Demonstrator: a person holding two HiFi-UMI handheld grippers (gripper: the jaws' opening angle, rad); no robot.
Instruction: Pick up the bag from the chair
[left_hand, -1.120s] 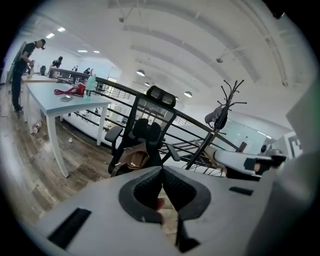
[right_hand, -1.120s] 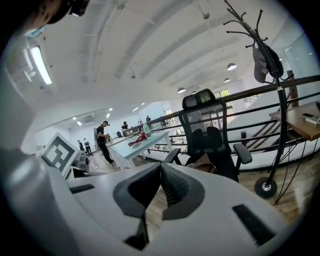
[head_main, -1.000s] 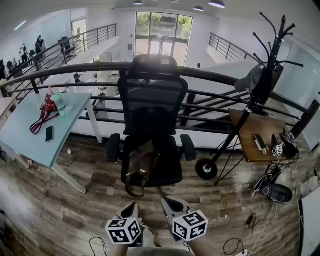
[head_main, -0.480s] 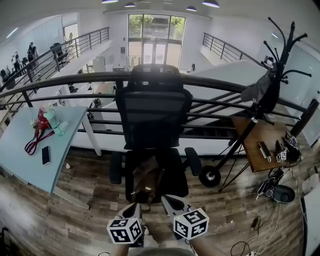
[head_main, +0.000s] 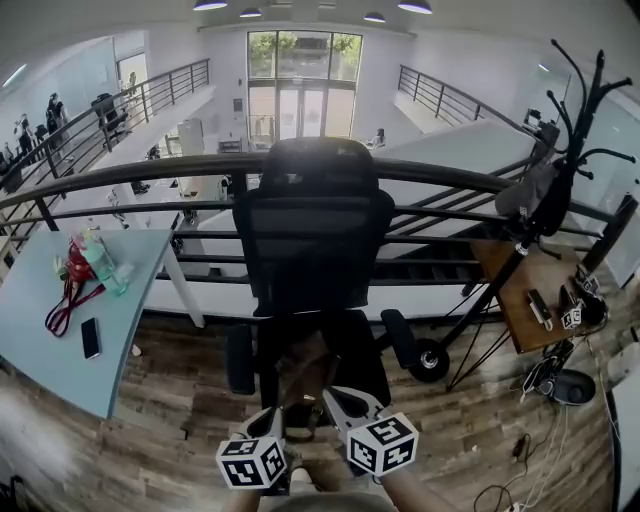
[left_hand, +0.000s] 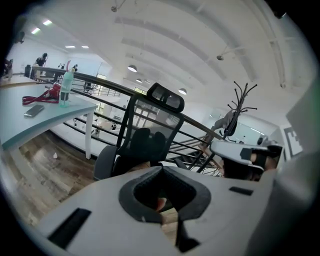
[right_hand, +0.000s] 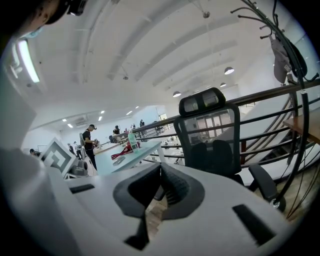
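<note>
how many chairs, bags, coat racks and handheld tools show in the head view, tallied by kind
black mesh office chair: 1
brown bag, lying on the chair's seat: 1
black coat rack: 1
grey handheld tool with a marker cube: 2, the left tool and the right tool, both shut and empty
total: 5

bag (head_main: 302, 374) on chair (head_main: 312, 245) seat | table (head_main: 132, 290) left | coat rack (head_main: 531, 233) right | railing (head_main: 150, 172) behind
</note>
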